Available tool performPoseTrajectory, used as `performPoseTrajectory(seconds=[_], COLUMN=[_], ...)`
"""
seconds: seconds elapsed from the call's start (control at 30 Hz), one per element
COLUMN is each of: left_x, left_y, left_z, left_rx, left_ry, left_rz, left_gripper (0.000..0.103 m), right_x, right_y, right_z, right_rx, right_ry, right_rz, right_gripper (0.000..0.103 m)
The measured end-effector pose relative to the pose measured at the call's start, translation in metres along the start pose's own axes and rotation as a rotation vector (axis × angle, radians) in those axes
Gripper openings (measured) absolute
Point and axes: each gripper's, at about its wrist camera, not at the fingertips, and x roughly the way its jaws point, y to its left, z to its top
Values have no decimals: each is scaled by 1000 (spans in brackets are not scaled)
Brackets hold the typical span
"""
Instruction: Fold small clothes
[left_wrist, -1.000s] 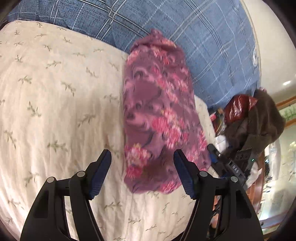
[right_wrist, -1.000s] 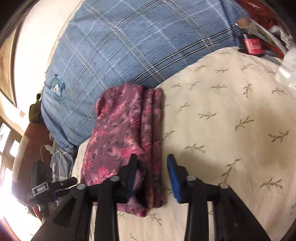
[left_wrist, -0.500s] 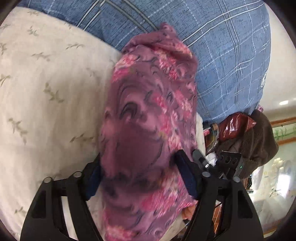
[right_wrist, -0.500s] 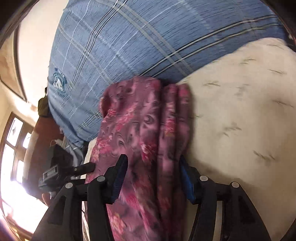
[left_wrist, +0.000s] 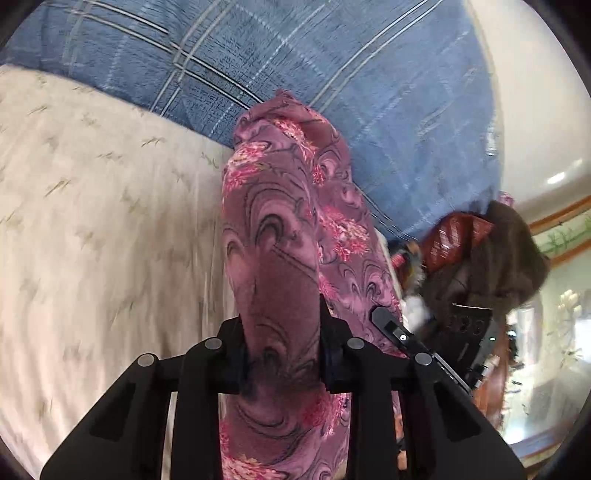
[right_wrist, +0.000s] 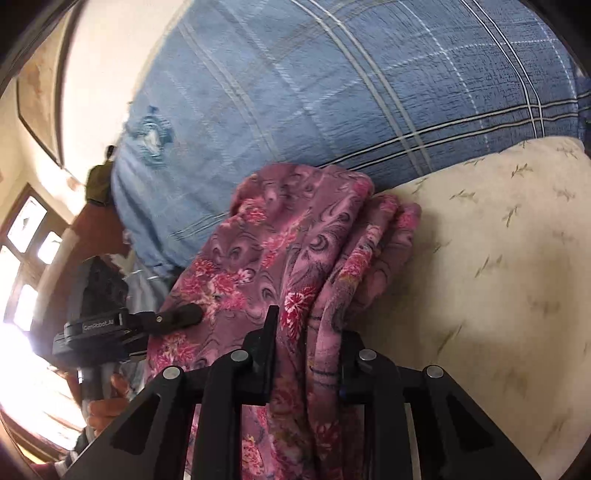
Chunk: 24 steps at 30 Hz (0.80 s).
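Observation:
A purple garment with pink flowers (left_wrist: 273, 229) lies folded in a long strip on a cream bedsheet (left_wrist: 92, 221), its far end against a blue plaid pillow (left_wrist: 332, 74). My left gripper (left_wrist: 282, 354) is shut on the garment's near end, the cloth bunched between its jaws. My right gripper (right_wrist: 306, 354) is shut on the same garment (right_wrist: 288, 236) at its layered right edge. The left gripper (right_wrist: 110, 328) also shows in the right wrist view, at the garment's left side. The right gripper (left_wrist: 402, 338) shows in the left wrist view.
The blue plaid pillow (right_wrist: 332, 92) fills the back of both views. The cream sheet (right_wrist: 480, 258) spreads to the right of the garment. Brown and red clutter (left_wrist: 480, 251) sits beyond the bed's right edge. A window (right_wrist: 22, 258) glares at left.
Both grippers moved forward over the garment's near end and closed on it. The cloth is now bunched between each pair of jaws and lifted slightly.

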Motion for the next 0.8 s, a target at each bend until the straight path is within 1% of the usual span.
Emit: performPoseTrajectory(seconds=[0.07,0.1,0.17,0.2,0.23,0.27,0.3,0.33,0.37,0.4,0.43,0.47,0.5,0.57,0.6,0.67,0.7,0.77,0.8], left_x=[-24,-32,-48,-50,-49,-43,-37,-35,-37,-43,-51,-60,-70,-75,-72,-56,-51,-30,-18], left_y=[7,10,19,27,34,43,56,65,72,77,77,74,68,58,53,43,44,46,49], left_z=[-23,-33,-61,-78,-87,-97,-107,-110,-111,-108,-101,-93,-80,-58,-44,-15,-7,14,21], left_rx=[-7,2,17,15,17,18,15,1,-22,-51,-56,-40,2,44,60,84,87,63,54], left_ry=[4,9,22,36,53,80,108,121,126,127,106,69,19,-24,-31,-42,-38,-26,-2], left_rz=[-33,-37,-33,-15,11,50,95,108,81,37,23,28,42,51,53,107,119,158,161], left_gripper=[26,26,27,28,29,29,31,36,37,36,36,37,39,52,56,56,56,56,54], right_x=[-17,-25,-33,-32,-30,-22,-17,-12,-15,-21,-28,-39,-50,-62,-62,-48,-37,-9,1], right_y=[12,18,24,24,24,22,20,16,14,14,16,17,18,22,23,24,23,26,25], right_z=[-19,-32,-58,-78,-89,-109,-120,-131,-136,-134,-130,-123,-115,-93,-85,-70,-65,-59,-57], right_rx=[6,10,24,32,30,25,18,13,23,38,44,40,35,19,20,38,44,30,23], right_ry=[-3,1,29,60,82,127,156,181,164,149,133,97,55,-26,-38,-25,-17,8,18], right_rz=[61,95,131,131,117,67,25,-18,-11,-14,-33,-46,-57,-76,-68,-43,-55,-113,-124], right_gripper=[23,23,24,24,25,25,29,31,31,37,38,38,38,40,41,41,41,41,41])
